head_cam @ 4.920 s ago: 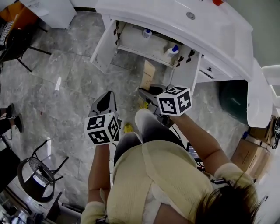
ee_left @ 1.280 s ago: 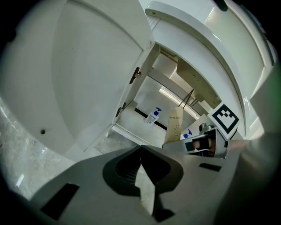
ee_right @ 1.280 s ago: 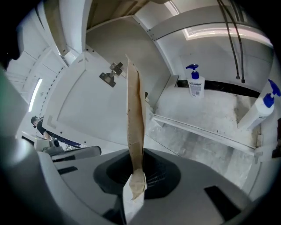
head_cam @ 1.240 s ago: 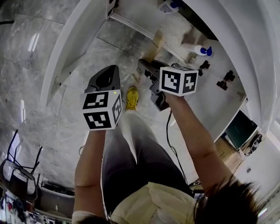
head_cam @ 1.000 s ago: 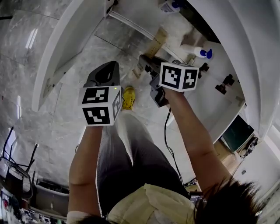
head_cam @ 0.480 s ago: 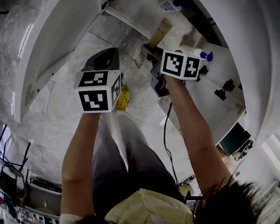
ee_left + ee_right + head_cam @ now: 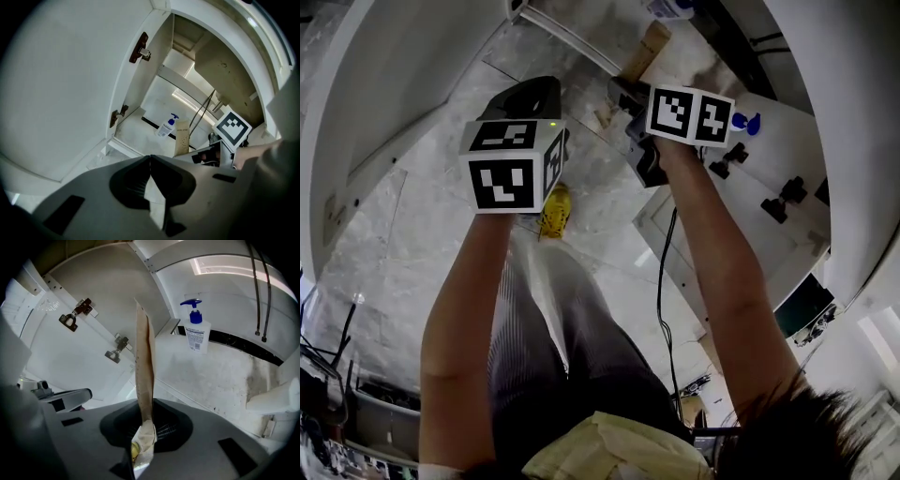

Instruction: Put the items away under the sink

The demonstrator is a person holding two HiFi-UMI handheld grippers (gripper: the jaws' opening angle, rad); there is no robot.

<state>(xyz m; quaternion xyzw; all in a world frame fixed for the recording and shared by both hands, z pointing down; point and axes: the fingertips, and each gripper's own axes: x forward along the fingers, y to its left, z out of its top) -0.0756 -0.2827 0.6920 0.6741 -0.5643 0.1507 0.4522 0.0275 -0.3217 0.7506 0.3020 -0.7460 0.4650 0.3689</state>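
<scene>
**Q:** What did your right tongs (image 7: pixel 143 420) hold?
**A:** They were clamped on the lower end of the paper pouch (image 7: pixel 142 357). It stood upright and edge-on, probably so it could be set down standing.

**Q:** And your left tongs (image 7: pixel 150 158)?
**A:** They were pressed together on nothing and kept aside.

**Q:** Where was the pouch?
**A:** You held it in the air at the open cabinet (image 7: pixel 220 380) under the sink. It was short of the pump bottle (image 7: pixel 196 333) at the back, and the door (image 7: pixel 65 357) was swung clear.

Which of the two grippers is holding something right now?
The right gripper: its jaws pinch a flat brown paper packet, seen edge-on. The left gripper has its jaws shut together on nothing.
</scene>
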